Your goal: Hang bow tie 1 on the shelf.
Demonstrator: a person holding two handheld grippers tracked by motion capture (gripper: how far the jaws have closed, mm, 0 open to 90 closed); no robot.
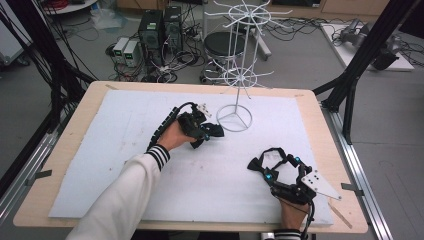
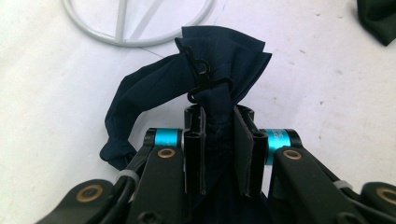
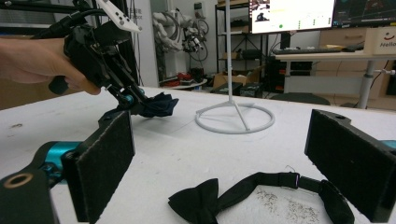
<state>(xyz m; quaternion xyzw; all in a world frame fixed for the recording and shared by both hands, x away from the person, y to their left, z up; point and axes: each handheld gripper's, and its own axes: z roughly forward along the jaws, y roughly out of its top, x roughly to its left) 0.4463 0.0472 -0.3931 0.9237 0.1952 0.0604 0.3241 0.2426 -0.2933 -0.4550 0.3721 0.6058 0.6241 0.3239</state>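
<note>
Wooden table topped by a pale blue-white foam sheet, scuffed and speckled. Grey floor all round. At 12 o'clock beyond the table: a black round stool. At 11 o'clock: two dark computer towers and small white boxes in a tangle of cables. Black frame struts at 2 o'clock; more at 10 o'clock. Right gripper view: desk with lit monitors, shelving behind. Even indoor light.
</note>
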